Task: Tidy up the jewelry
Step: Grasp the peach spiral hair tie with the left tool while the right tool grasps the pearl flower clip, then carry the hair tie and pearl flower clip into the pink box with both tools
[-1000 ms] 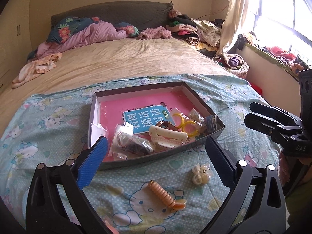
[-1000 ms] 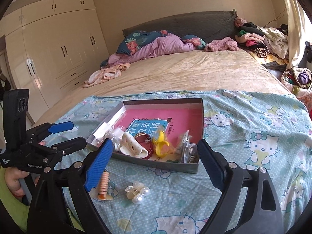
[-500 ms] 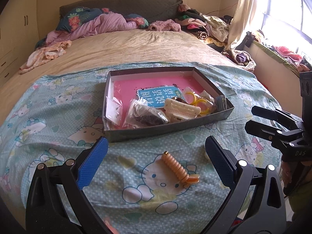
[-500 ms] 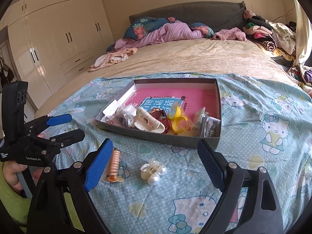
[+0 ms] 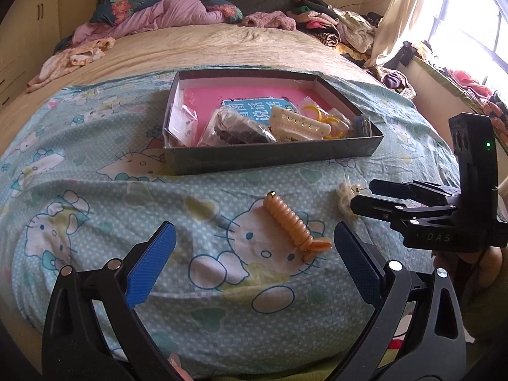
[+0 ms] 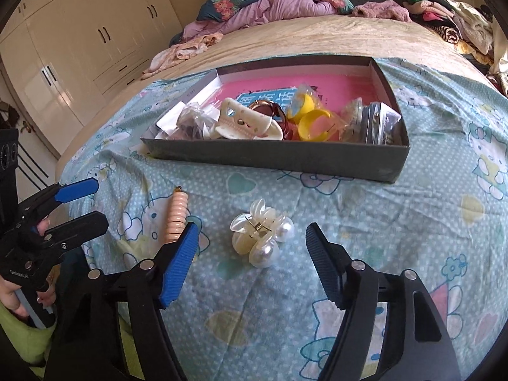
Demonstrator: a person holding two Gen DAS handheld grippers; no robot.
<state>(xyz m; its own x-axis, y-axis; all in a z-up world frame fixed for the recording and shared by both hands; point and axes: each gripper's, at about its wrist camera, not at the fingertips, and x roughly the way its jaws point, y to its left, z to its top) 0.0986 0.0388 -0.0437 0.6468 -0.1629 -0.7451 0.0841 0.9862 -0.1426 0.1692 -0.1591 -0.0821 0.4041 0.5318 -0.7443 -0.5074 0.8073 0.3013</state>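
Left tongs (image 5: 254,265): I have them spread wide and empty, low over the bed's blue cartoon sheet (image 5: 95,197), on the near side of the grey box (image 5: 273,155).
Right tongs (image 6: 252,265): I have them spread too, gripping nothing, one finger on either side of the pearl claw clip (image 6: 262,233).
Pearl claw clip: on the sheet, just in front of the grey box.
Orange spiral hair tie (image 5: 293,222): on the sheet in front of the box, left of the pearl clip, between my left tongs' fingers in the left view.
Grey box: holds a cream hair clip (image 6: 246,123), yellow rings (image 6: 312,123) and bagged pieces on its pink floor.
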